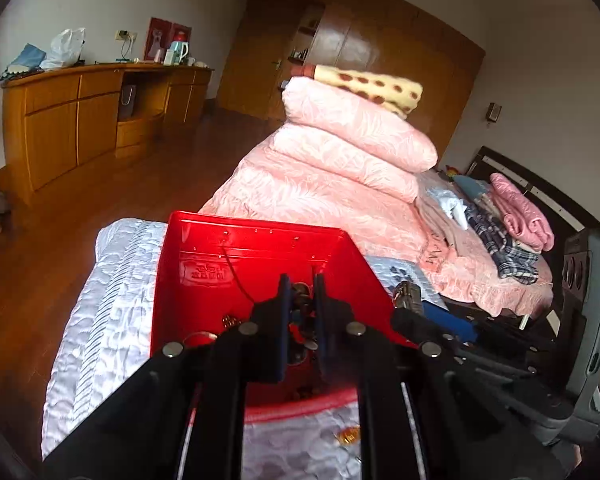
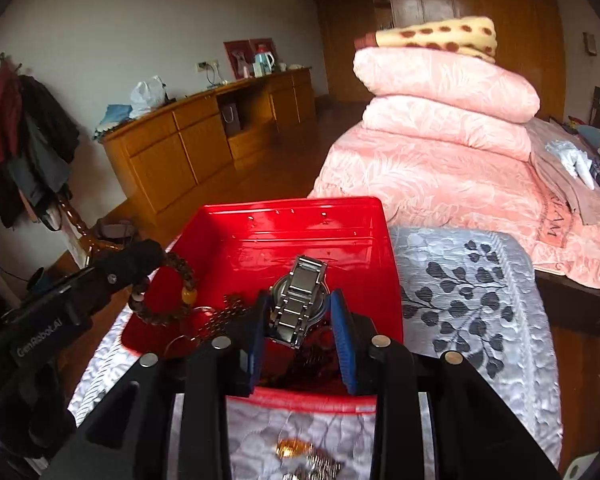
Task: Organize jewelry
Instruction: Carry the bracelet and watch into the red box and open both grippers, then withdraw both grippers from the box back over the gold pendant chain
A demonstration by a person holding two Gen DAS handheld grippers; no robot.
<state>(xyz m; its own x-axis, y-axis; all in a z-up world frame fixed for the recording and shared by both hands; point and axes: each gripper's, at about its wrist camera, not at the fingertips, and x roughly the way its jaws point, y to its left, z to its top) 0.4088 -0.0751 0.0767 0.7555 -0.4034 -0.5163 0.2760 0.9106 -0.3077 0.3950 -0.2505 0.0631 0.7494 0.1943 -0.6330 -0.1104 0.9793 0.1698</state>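
Note:
A red box [image 1: 260, 256] [image 2: 300, 228] lies open on a silver-white quilt [image 2: 460, 280]. In the left wrist view my left gripper [image 1: 302, 300] is shut over the box on a dark beaded thing. The right wrist view shows that thing as a brown bead bracelet [image 2: 168, 292], dangling from my left gripper [image 2: 154, 254] above the box's left edge. My right gripper [image 2: 299, 300] is shut on a silver watch [image 2: 298, 304] above the box; the watch [image 1: 406, 292] also shows beside the box. A chain [image 2: 228, 316] and other pieces lie inside the box.
A gold piece [image 2: 294, 448] [image 1: 348, 436] rests on the quilt in front of the box. Folded pink bedding [image 1: 340, 152] is stacked behind, with clothes [image 1: 512, 224] to its right. A wooden cabinet [image 1: 80, 120] stands across the wood floor, and coats [image 2: 24, 140] hang at the left.

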